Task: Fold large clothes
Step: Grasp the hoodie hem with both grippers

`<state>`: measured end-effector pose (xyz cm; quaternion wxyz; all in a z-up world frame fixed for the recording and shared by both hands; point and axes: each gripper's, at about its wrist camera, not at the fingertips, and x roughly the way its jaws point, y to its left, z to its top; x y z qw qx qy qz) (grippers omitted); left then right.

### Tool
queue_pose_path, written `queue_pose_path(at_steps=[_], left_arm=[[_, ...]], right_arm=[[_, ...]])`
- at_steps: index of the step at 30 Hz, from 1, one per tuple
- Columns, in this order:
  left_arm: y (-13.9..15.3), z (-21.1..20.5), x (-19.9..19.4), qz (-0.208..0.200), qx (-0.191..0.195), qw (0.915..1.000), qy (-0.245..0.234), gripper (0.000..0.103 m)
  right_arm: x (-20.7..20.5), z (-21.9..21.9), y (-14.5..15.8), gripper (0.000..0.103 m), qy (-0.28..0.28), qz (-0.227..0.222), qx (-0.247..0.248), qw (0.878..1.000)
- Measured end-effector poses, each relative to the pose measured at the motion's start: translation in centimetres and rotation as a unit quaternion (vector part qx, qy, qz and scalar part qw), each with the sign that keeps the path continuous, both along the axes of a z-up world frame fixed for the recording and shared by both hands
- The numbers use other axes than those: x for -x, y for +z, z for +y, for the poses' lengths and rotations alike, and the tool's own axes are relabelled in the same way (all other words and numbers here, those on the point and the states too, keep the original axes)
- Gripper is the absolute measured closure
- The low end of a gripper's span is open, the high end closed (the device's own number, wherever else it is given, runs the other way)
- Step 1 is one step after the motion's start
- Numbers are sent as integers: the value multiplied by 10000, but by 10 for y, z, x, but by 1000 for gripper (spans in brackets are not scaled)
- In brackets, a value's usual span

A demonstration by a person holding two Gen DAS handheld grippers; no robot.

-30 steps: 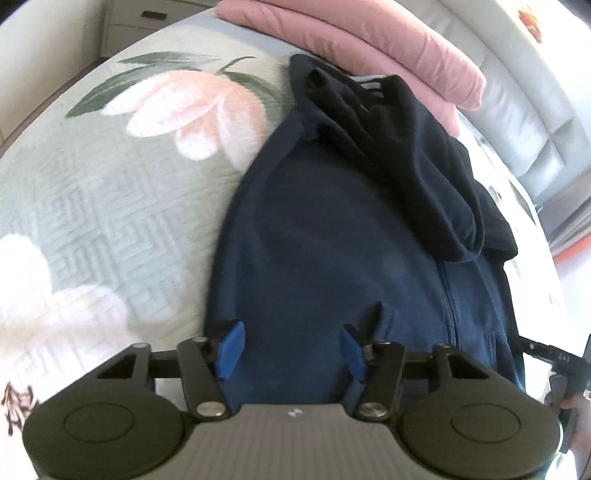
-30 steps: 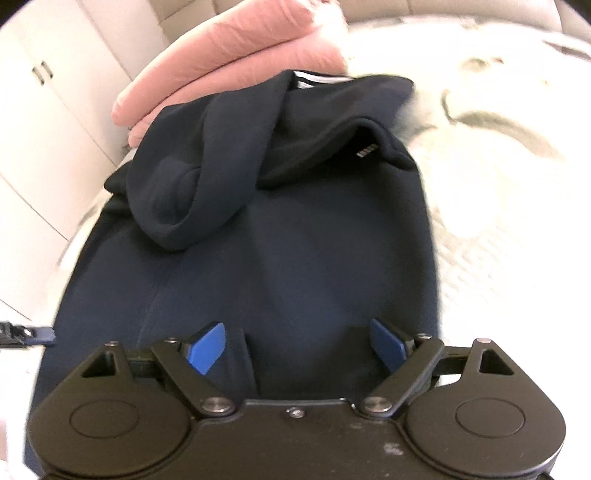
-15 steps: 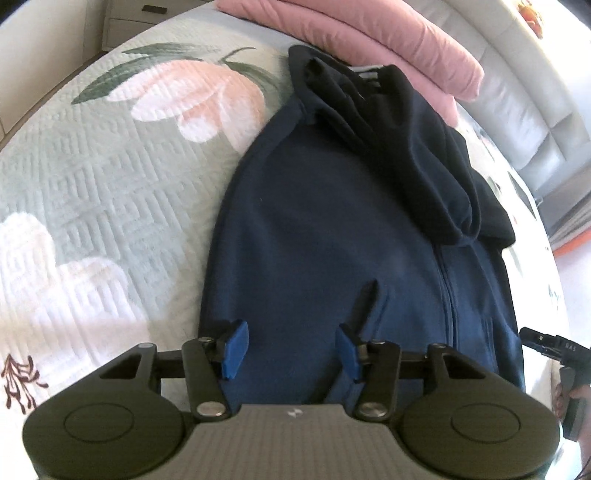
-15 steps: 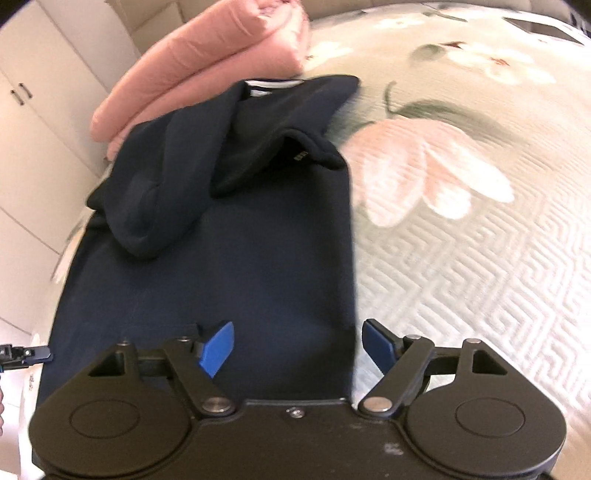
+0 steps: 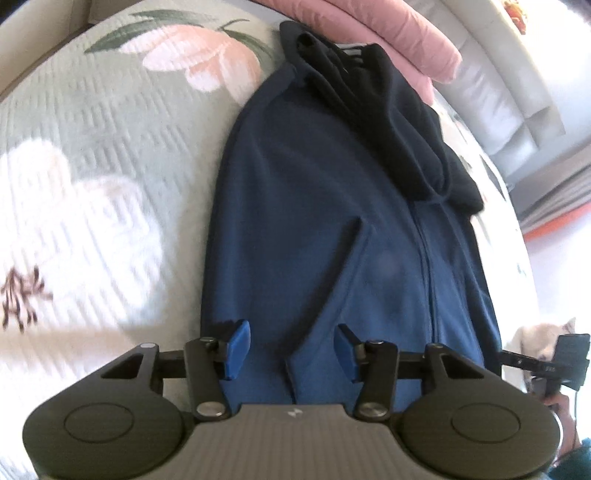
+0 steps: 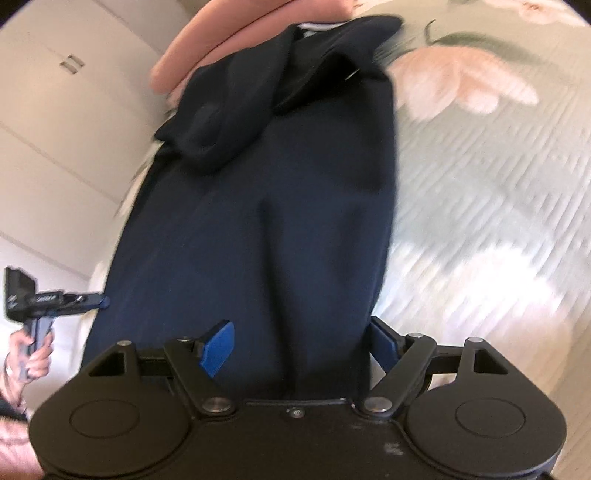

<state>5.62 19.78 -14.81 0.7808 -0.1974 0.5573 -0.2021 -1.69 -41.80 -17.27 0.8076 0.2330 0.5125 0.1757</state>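
Note:
A navy zip hoodie (image 5: 332, 221) lies lengthwise on the bed, its hood bunched at the far end; it also shows in the right wrist view (image 6: 277, 206). My left gripper (image 5: 291, 354) is open, its blue pads either side of the near hem with fabric between them. My right gripper (image 6: 303, 347) is open over the near hem on the other side, its right pad partly hidden behind the cloth edge. Each gripper shows at the edge of the other's view, the right one (image 5: 550, 362) and the left one (image 6: 48, 299).
The bed has a pale green quilt with a pink flower print (image 5: 110, 129). A folded pink blanket (image 5: 388, 33) lies beyond the hood. A grey padded headboard (image 5: 517, 92) and white cupboard doors (image 6: 55, 110) border the bed.
Both grippers have drawn back toward the near hem, so more of the hoodie's body shows. A long crease now runs up the fabric from each gripper. The jaws stay open.

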Motion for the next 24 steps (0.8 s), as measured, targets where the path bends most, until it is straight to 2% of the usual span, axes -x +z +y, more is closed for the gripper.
queue_pose_path(at_steps=[3,5,7,11,15,18,20,23,24], left_arm=[[2,4,15,-105,-94,9999,-45,51],[6,10,22,-235,-125,9996,41,50],[11,17,24,-349,-123,9992,170,45],[5,22,23,-156,72,9996,221,43],[-5,16,31,138,265,9994,197,45],[-1,15,42,14,-61,9998,169,46],[4,23,49,-60,-128,9994,315,46],[12,35,58,-256,-515,9966,588,34],[9,39,59,-172,-467,9966,657,33]], right_arm=[[14,12,-2,9,175,6,38,9998],[22,11,0,9,70,-2,8,10000],[28,7,2,10,-82,-48,-18,10000],[35,11,-8,10,83,129,-197,9997],[42,19,-10,10,59,36,-314,9995],[41,20,-13,9,-5,0,-332,9994],[37,22,-12,9,0,35,-323,9995],[36,21,-13,9,75,46,-257,9996],[36,20,-13,8,89,44,-253,9996]])
